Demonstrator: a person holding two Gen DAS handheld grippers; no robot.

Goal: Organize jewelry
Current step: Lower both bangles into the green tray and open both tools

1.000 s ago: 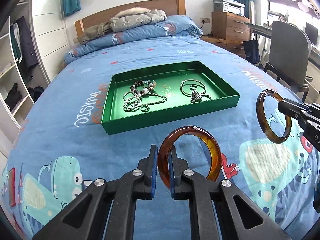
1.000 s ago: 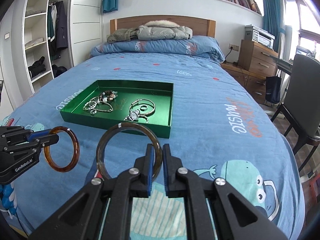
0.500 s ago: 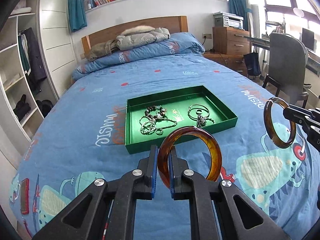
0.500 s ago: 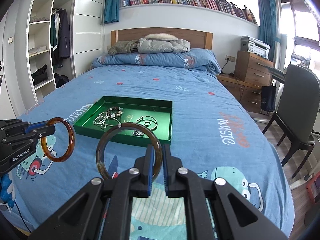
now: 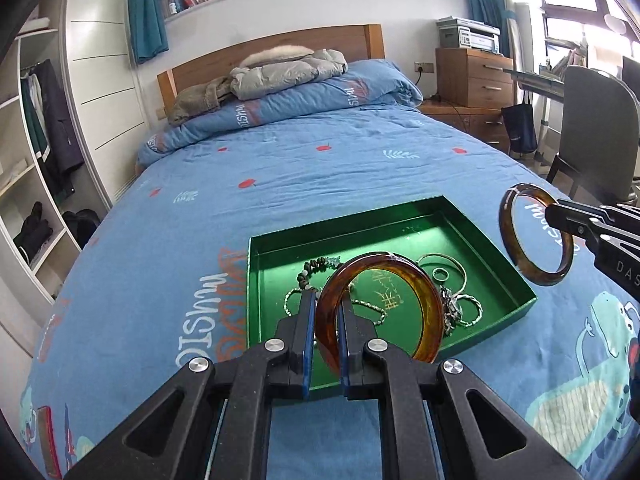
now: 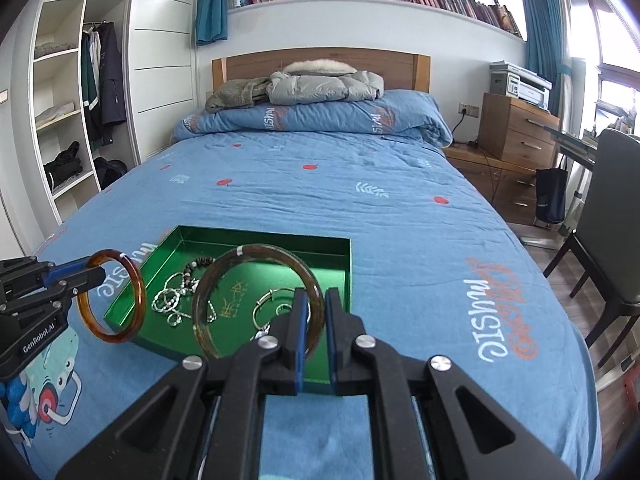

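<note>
My left gripper point(image 5: 325, 312) is shut on an amber bangle point(image 5: 428, 304), held upright above the near edge of a green tray point(image 5: 276, 248) on the bed. My right gripper point(image 6: 316, 312) is shut on a darker brown bangle point(image 6: 204, 292), held upright over the tray point(image 6: 340, 264). Each gripper shows in the other's view: the right one with its bangle point(image 5: 516, 256) at the right edge, the left one with its bangle point(image 6: 138, 296) at the left edge. Bead strings point(image 5: 316, 268) and silver rings point(image 5: 460, 304) lie in the tray.
The blue printed bedspread point(image 5: 320, 168) covers the bed, with a folded duvet and jackets point(image 5: 280, 68) at the headboard. A wardrobe point(image 6: 68, 120) stands left. A wooden dresser point(image 6: 516, 128) and a dark chair point(image 6: 612, 248) stand right.
Both grippers have lifted and tilted with their bangles still held. The tray now sits lower and closer behind the bangles in both views.
</note>
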